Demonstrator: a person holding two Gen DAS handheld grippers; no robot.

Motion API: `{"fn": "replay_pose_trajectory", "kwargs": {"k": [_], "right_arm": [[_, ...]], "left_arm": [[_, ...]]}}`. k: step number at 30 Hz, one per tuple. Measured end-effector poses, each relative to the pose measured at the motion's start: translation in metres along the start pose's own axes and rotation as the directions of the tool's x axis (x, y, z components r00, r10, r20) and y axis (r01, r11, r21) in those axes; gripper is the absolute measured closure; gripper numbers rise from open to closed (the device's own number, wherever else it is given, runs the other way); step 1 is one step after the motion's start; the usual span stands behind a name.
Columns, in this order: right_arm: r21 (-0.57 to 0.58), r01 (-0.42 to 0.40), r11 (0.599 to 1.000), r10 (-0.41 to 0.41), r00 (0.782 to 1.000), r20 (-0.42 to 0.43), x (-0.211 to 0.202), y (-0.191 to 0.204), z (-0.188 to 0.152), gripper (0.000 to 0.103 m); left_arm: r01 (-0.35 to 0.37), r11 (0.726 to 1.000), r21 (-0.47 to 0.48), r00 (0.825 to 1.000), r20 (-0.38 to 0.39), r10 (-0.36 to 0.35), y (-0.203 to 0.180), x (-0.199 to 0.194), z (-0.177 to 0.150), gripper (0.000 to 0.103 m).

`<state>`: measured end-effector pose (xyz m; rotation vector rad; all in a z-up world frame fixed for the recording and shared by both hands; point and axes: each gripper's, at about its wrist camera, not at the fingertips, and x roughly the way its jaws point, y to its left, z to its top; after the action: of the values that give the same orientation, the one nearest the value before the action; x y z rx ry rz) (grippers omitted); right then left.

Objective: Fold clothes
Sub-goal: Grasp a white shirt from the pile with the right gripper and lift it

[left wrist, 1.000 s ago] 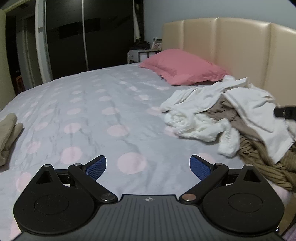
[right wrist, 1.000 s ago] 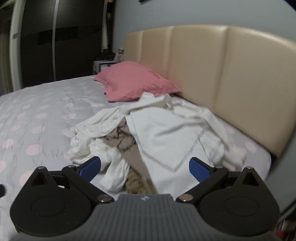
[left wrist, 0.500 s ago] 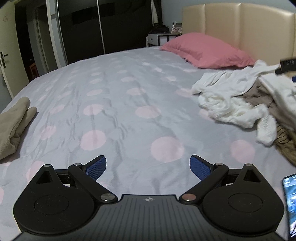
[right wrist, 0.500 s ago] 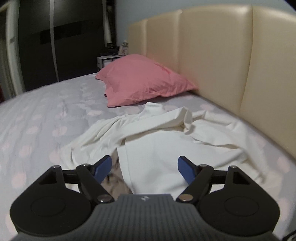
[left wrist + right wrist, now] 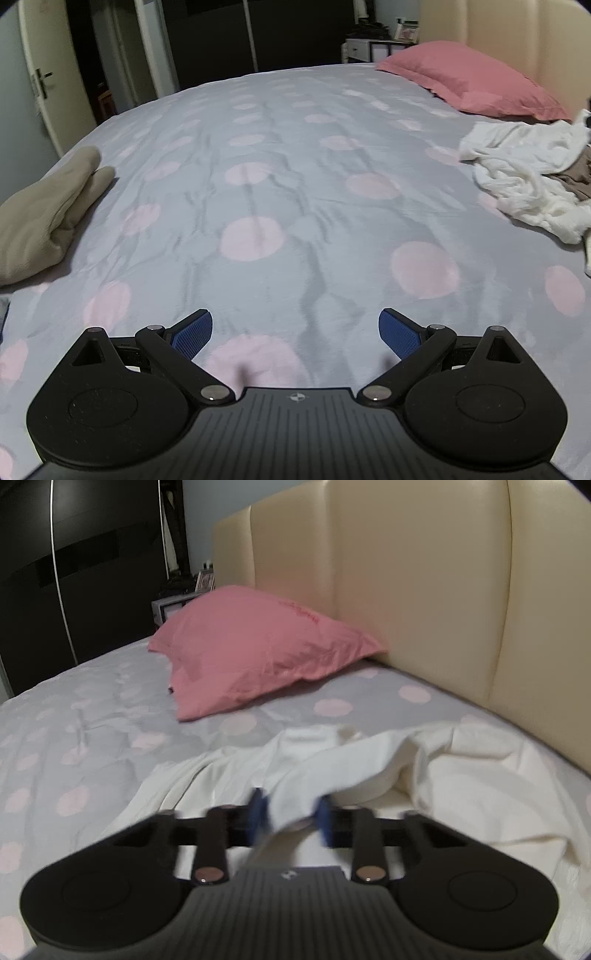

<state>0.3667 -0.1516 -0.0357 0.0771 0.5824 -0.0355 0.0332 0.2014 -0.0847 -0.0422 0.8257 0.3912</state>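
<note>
The right claw (image 5: 290, 818) is closing, with a fold of the white garment (image 5: 461, 775) between its blue pads (image 5: 255, 812). The pads are blurred, so full contact with the cloth cannot be confirmed; the fold fills the narrow gap between them. The white garment lies spread on the bed (image 5: 74, 716), close to the padded cream headboard (image 5: 424, 602) and below the pink pillow (image 5: 255, 653) in the right wrist view. The pillow rests against the headboard.

The left claw (image 5: 295, 334) is spread wide and holds nothing. It hangs over a bare stretch of the bed (image 5: 295, 166) (grey cover with pale pink dots). Its blue pads (image 5: 192, 334) are well apart, and only the cover shows between them.

In the left wrist view, the pile of unfolded clothes (image 5: 524, 173) lies at the right edge of the bed, well apart from the left claw. The pile consists of crumpled white cloth with a brown piece (image 5: 580, 173) partly under it. A folded beige item (image 5: 44, 218) lies at the left edge of the bed. The pink pillow (image 5: 469, 81) sits at the far right corner. A dark wardrobe (image 5: 288, 33) and a cream door (image 5: 44, 77) stand beyond the bed.
</note>
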Motion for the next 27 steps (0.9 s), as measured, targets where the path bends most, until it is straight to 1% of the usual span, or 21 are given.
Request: {"fn": "replay_pose_trajectory", "kwargs": {"k": [1,3,6,8,10,12,15,16,17,19,20,21,23,27], "right_arm": [[-0.006,-0.01,1.0,0.01,1.0,0.023,-0.002,0.001,0.001,0.088],[-0.051,-0.028,0.998,0.031,0.998,0.06,-0.011,0.008,0.001,0.095],[-0.133,-0.088,0.987,0.103,0.989,0.106,-0.034,0.029,0.004,0.096],[-0.149,-0.163,0.975,0.18,0.978,0.106,-0.052,0.044,0.006,0.097],[-0.19,-0.253,0.949,0.276,0.955,0.107,-0.077,0.065,0.006,0.097],[-0.244,-0.329,0.912,0.361,0.927,0.102,-0.105,0.088,0.005,0.097],[-0.267,-0.442,0.856,0.477,0.876,0.078,-0.15,0.115,0.004,0.098],[-0.278,-0.469,0.838,0.506,0.859,0.077,-0.166,0.122,0.004,0.098],[-0.288,-0.496,0.819,0.535,0.841,0.075,-0.182,0.129,0.003,0.098],[-0.31,-0.57,0.761,0.618,0.783,0.077,-0.218,0.141,0.001,0.098],[-0.332,-0.601,0.727,0.656,0.751,0.078,-0.241,0.148,-0.001,0.098],[-0.344,-0.626,0.7,0.686,0.724,0.076,-0.258,0.154,-0.003,0.098],[-0.356,-0.686,0.635,0.749,0.659,0.065,-0.293,0.163,-0.007,0.098],[-0.376,-0.785,0.493,0.854,0.519,0.036,-0.354,0.179,-0.015,0.098]], "left_arm": [[-0.003,1.0,-0.007,1.0,-0.002,0.003,0.002,-0.001,0.0,0.005],[-0.008,1.0,-0.013,1.0,0.002,0.008,0.006,-0.006,0.0,0.005],[-0.025,1.0,-0.018,0.999,0.026,0.025,0.011,-0.019,0.0,0.005],[-0.04,0.999,-0.031,0.999,0.034,0.041,0.018,-0.028,-0.001,0.005],[-0.058,0.997,-0.043,0.997,0.041,0.06,0.024,-0.037,-0.001,0.005],[-0.081,0.995,-0.053,0.995,0.049,0.083,0.032,-0.048,-0.003,0.005],[-0.116,0.991,-0.069,0.991,0.061,0.121,0.044,-0.065,-0.006,0.005],[-0.122,0.989,-0.079,0.99,0.066,0.127,0.048,-0.071,-0.007,0.005],[-0.123,0.988,-0.088,0.989,0.071,0.13,0.051,-0.077,-0.007,0.005],[-0.121,0.987,-0.105,0.987,0.089,0.13,0.058,-0.088,-0.008,0.005],[-0.119,0.986,-0.114,0.987,0.099,0.13,0.061,-0.095,-0.009,0.005],[-0.119,0.986,-0.121,0.986,0.106,0.132,0.064,-0.1,-0.009,0.005],[-0.118,0.984,-0.133,0.984,0.119,0.134,0.07,-0.108,-0.01,0.005],[-0.111,0.984,-0.14,0.979,0.156,0.133,0.08,-0.125,-0.012,0.005]]}}
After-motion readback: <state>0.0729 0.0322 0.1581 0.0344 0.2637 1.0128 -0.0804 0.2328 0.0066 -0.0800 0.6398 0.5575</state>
